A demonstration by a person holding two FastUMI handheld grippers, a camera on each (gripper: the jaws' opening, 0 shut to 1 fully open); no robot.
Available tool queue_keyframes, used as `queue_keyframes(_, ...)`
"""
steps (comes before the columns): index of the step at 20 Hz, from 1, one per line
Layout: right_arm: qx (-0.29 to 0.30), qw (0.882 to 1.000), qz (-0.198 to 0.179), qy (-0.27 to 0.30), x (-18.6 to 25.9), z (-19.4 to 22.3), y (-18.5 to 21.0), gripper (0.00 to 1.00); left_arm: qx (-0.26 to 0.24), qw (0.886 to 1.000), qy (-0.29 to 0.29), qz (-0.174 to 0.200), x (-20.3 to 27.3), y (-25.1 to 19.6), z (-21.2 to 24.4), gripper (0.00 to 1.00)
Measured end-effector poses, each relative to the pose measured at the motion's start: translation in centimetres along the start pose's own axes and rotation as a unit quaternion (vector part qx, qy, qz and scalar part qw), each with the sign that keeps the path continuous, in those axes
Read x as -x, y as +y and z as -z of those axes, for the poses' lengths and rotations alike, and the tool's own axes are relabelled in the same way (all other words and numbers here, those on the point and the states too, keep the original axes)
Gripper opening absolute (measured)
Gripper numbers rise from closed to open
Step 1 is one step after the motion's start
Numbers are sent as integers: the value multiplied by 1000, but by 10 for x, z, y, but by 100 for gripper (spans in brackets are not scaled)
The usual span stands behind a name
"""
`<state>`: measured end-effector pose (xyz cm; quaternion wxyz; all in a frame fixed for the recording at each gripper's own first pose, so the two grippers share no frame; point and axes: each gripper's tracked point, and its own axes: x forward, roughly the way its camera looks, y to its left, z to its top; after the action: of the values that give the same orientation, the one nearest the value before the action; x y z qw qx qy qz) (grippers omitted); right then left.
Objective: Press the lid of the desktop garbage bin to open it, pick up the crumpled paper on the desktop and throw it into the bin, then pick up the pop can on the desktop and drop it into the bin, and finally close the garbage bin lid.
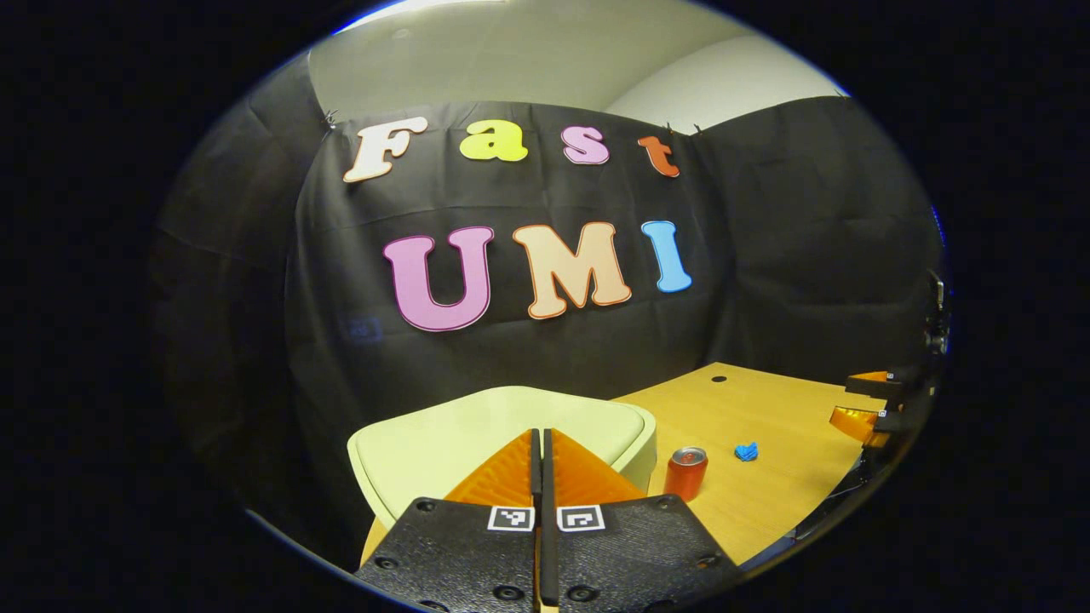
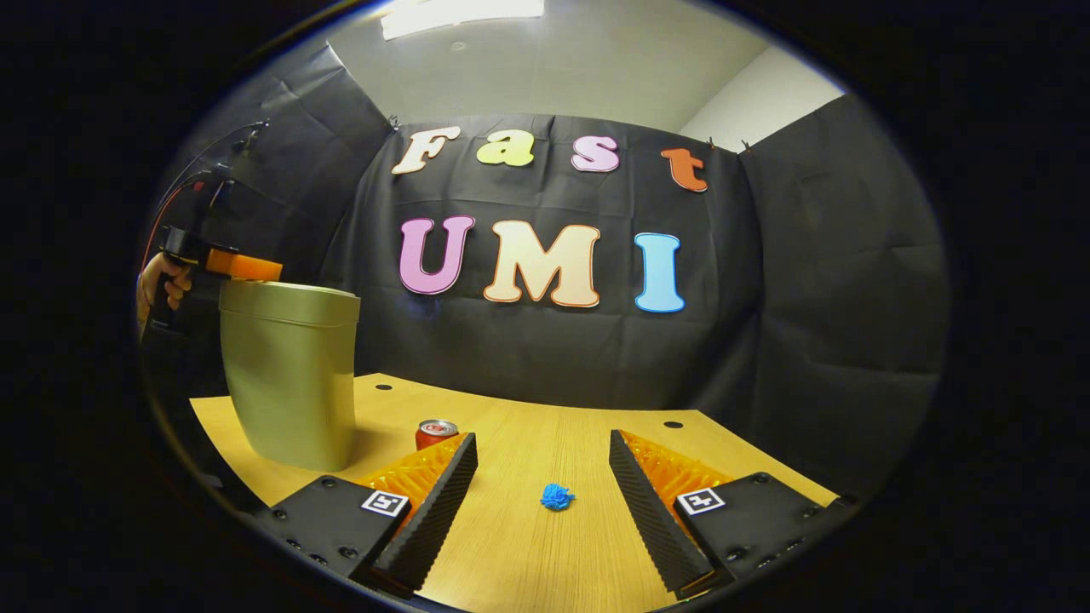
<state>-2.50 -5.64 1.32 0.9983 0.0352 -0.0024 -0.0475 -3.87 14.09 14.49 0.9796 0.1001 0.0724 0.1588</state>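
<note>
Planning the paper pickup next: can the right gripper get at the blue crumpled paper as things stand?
Probably yes. The right gripper is open, and the crumpled paper lies on bare desktop between its fingers' line, with the pop can and bin off to one side.

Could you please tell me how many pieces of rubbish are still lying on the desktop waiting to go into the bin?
2. The pop can stands on the desktop near the bin; the blue crumpled paper lies ahead of the right gripper, between its open fingers.
</note>
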Motion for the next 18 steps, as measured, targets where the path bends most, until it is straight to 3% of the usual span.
queue_keyframes(10,6,1000,7,3,1,2,-7,98,-23,997,-67,3,-3,-16,-48,0)
queue_keyframes(14,2,1000,7,5,0,3,-7,98,-10,994,-95,53,1,-59,-65,0)
queue_keyframes(18,-4,1000,8,8,-1,5,-9,98,10,989,-103,109,8,-105,-54,0)
